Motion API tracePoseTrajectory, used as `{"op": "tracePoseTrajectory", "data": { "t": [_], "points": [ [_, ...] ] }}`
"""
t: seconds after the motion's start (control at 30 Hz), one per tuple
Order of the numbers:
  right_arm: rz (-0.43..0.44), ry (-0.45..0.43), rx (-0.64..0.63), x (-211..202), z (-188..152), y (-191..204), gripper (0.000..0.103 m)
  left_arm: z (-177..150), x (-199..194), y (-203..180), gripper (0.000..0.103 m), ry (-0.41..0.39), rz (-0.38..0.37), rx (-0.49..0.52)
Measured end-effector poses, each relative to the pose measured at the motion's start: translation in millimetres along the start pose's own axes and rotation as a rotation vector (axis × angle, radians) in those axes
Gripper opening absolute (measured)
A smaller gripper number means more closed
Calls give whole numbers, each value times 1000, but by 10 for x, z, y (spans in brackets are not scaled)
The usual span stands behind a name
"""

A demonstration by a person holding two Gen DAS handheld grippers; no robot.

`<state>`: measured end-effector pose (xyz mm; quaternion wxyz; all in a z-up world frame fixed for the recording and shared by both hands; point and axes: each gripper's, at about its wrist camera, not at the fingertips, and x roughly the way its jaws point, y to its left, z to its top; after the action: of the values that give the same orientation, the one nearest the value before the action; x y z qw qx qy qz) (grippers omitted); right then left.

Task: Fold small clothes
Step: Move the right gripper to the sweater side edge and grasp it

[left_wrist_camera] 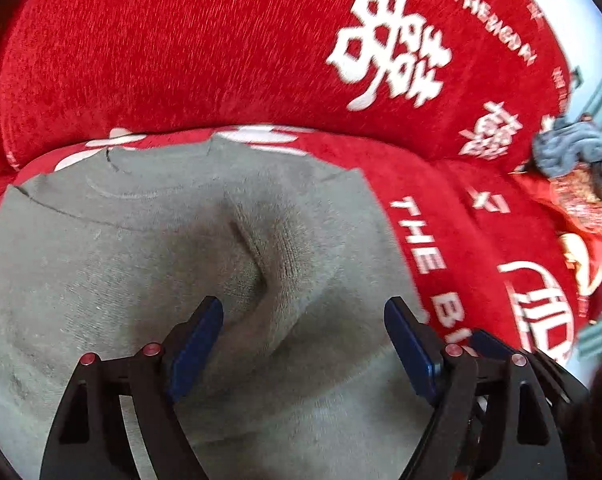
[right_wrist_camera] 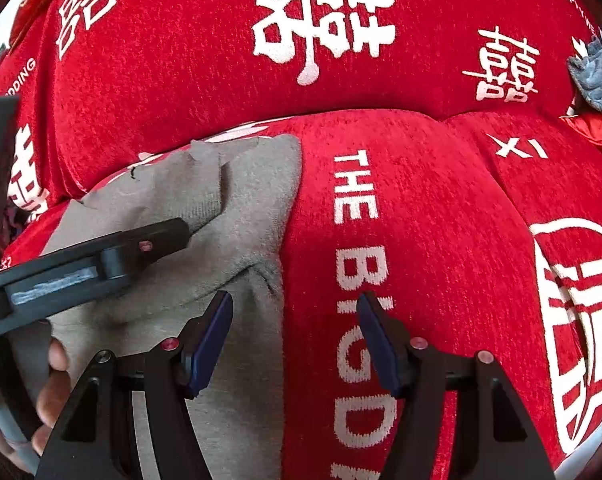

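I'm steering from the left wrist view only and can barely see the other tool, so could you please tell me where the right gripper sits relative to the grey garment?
Observer: The right gripper straddles the right edge of the grey garment: one finger over grey cloth, the other over the red sofa cover.
Operator: Thank you. Is it holding anything?
Observer: No, its jaws stand open with nothing between them.
Operator: And how does my left gripper look from there?
Observer: The left gripper reaches in from the left, low over the garment, its tip near a ridge of folded cloth. Contact cannot be told from that side view.
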<state>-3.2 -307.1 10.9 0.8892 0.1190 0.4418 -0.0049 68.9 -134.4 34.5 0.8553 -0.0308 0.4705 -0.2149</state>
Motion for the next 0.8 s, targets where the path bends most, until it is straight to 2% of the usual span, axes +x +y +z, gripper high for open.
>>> {"op": "tracePoseTrajectory", "data": {
  "t": [0.07, 0.13, 0.23, 0.37, 0.47, 0.5, 0.53, 0.57, 0.6, 0.63, 0.77, 0.8],
  "points": [
    [21, -5, 12, -20, 20, 2, 67, 6, -198, 105, 84, -38, -48, -1],
    [46, -13, 35, -32, 84, 20, 68, 38, -336, 244, 84, -69, -55, -15],
    [66, -23, 45, -11, 220, 146, 69, 72, -418, 549, 84, -94, 22, -73],
    [102, -3, -12, 159, 433, 603, 69, 11, -374, 984, 84, -72, 127, -180],
    [58, 50, -93, 463, 546, 1000, 69, -89, -258, 1127, 84, -28, 178, -200],
    [32, 67, -113, 566, 565, 1078, 66, -134, -242, 1161, 84, -18, 178, -198],
    [12, 84, -123, 646, 573, 1115, 41, -158, -220, 1171, 84, -10, 178, -192],
    [-25, 103, -128, 737, 563, 1116, 27, -187, -216, 1165, 84, -13, 181, -179],
    [-42, 101, -129, 743, 549, 1096, 20, -215, -220, 1139, 84, -21, 185, -156],
    [-22, 86, -120, 702, 534, 1054, 14, -232, -217, 1126, 84, -23, 189, -141],
    [100, 34, -59, 307, 271, 692, 15, -312, -201, 1086, 84, -42, 212, -89],
    [135, 34, -35, 264, 218, 611, 19, -328, -192, 1069, 89, -48, 216, -75]
  ]
}}
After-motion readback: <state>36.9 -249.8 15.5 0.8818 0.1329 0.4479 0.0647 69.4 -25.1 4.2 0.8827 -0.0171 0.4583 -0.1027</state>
